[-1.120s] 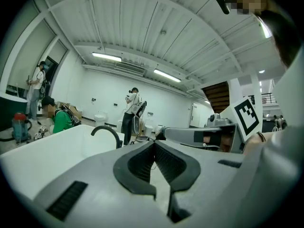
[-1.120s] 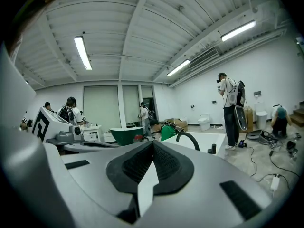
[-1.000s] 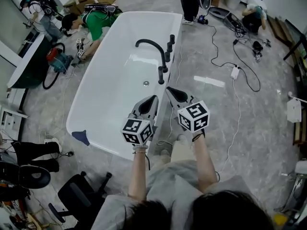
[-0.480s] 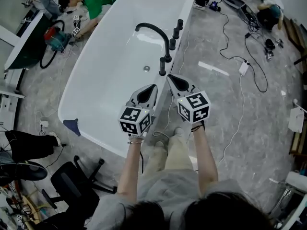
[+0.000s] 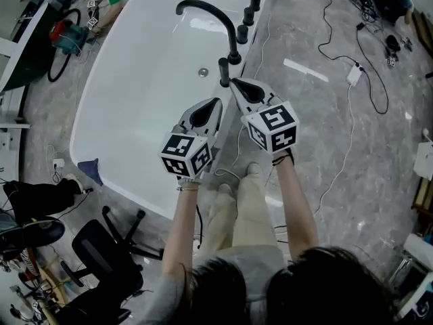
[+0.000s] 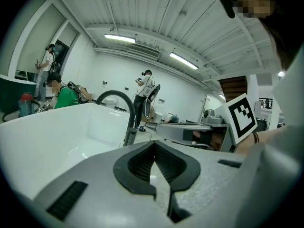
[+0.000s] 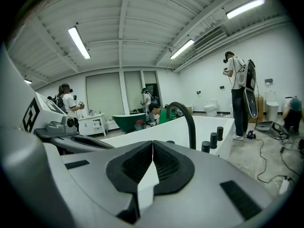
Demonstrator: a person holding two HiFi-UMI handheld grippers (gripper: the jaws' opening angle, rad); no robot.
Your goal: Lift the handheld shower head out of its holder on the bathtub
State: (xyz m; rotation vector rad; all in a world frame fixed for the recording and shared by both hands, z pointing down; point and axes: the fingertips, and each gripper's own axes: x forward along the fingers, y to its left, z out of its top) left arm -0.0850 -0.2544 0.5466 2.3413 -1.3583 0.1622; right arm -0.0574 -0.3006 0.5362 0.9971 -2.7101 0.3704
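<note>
- Step in hand, as I judge it: the approach, with nothing grasped yet.
- The handheld shower head [image 5: 223, 70] stands upright in its holder on the right long rim of the bathtub [image 5: 135, 127]. It is the nearest of the row of black fittings, just beside the base of the curved spout [image 5: 233, 54].
- The right gripper [image 5: 235, 83] has its jaws pressed together with nothing between them. Its tip lies near the shower head, and I see no contact.
- The left gripper [image 5: 215, 103] also has its jaws pressed together and empty. It sits just beside the right one, a little further back along the same rim.
- To do this well, spread the right jaws before closing in, since shut jaws can only knock the stem.
- Come in roughly level from the floor side and set the pads on either side of the black stem. Grip above the holder, not on it.
- Centre the stem between the pads, because a smooth round body is likely to slip or twist in an off-centre pinch.
- Pull straight up along the holder's axis, as tilting would probably jam it.
- Lift slowly. The hose cannot be made out from here, and it may drag as it feeds through.
- Keep clear of the spout base and of the three knobs [image 5: 249, 15] further along the rim.
- The left gripper is best kept back, out of the lifting path.
</note>
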